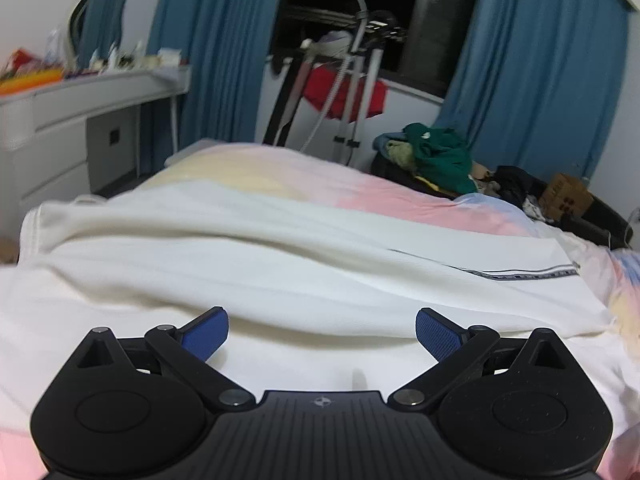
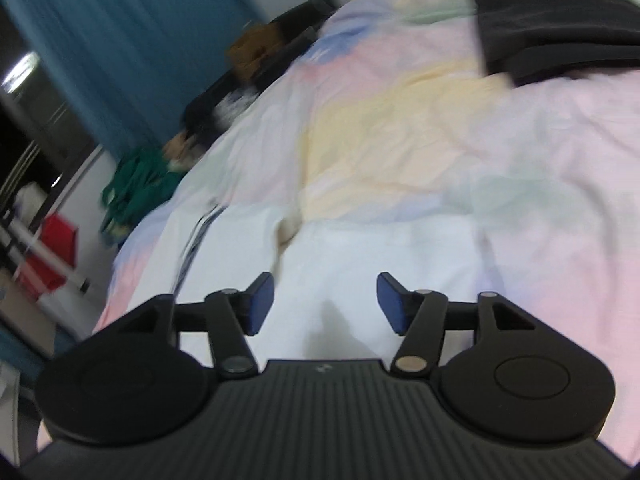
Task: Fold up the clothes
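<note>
A white garment [image 1: 256, 256] with a thin dark striped trim [image 1: 520, 274] lies spread and rumpled across the bed. My left gripper [image 1: 322, 334] is open and empty, low over its near part. The same white garment [image 2: 360, 264] shows in the right wrist view, its striped trim [image 2: 196, 240] at the left. My right gripper [image 2: 326, 304] is open and empty just above it. A folded black garment [image 2: 552, 28] lies on the bed at the far right.
The bed has a pastel pink, yellow and blue cover [image 1: 360, 192] [image 2: 440, 128]. A pile of green and dark clothes [image 1: 436, 156] lies beyond the bed. A white dresser [image 1: 72, 120], a drying rack with a red cloth [image 1: 344, 88] and blue curtains [image 1: 532, 80] stand behind.
</note>
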Tool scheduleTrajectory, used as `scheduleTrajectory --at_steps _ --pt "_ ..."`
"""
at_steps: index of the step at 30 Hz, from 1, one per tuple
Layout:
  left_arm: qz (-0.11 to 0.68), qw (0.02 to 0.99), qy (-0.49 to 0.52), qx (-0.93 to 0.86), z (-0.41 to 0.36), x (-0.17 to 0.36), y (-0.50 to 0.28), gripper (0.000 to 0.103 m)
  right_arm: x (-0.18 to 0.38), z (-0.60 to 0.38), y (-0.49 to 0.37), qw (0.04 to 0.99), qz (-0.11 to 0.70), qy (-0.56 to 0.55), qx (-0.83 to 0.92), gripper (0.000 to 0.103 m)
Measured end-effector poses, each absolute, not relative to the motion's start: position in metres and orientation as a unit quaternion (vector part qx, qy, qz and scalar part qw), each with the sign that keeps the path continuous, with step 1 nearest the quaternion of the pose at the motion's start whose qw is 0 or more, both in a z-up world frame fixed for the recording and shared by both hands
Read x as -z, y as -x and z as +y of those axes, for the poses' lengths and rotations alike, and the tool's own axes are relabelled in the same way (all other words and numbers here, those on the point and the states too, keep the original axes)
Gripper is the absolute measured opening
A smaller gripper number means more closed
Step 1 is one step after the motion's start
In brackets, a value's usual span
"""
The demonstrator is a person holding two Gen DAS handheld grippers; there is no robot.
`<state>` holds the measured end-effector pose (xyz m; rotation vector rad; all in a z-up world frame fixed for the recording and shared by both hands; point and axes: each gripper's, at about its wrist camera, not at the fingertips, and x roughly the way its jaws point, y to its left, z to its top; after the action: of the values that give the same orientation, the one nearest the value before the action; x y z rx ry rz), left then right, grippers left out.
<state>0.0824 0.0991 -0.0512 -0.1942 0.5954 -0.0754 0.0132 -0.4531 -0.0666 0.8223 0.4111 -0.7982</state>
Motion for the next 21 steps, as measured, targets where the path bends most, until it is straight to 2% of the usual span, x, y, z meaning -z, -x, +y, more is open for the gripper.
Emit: scheduleTrajectory --at_steps 4,11,14,15,16,18,21 --pt "0.313 0.939 0.141 0.018 0.119 0.053 -0.080 0.101 0.077 -0.474 0.008 0.776 0.191 -0.420 0.430 0.066" --pt "0.318 0.938 0.138 -0.007 0.129 0.053 -0.081 0.101 0.127 -0.513 0.011 0.731 0.220 -0.520 0.384 0.063" --pt "0.318 0.932 0.172 -0.005 0.138 0.049 -0.084 0.100 0.127 -0.511 0.003 0.743 0.220 -0.515 0.365 0.039" --pt "0.316 0.930 0.185 -0.003 0.142 0.047 -0.084 0.100 0.124 -0.509 0.000 0.750 0.223 -0.504 0.366 0.024" --pt "0.313 0.929 0.197 -0.003 0.149 0.044 -0.083 0.099 0.120 -0.507 -0.003 0.759 0.224 -0.488 0.369 0.013" --pt "0.306 0.926 0.223 -0.008 0.169 0.033 -0.076 0.099 0.112 -0.505 -0.005 0.773 0.212 -0.474 0.364 0.007" --pt "0.300 0.907 0.295 -0.022 0.219 0.014 -0.059 0.099 0.101 -0.503 -0.006 0.791 0.188 -0.461 0.355 0.006"
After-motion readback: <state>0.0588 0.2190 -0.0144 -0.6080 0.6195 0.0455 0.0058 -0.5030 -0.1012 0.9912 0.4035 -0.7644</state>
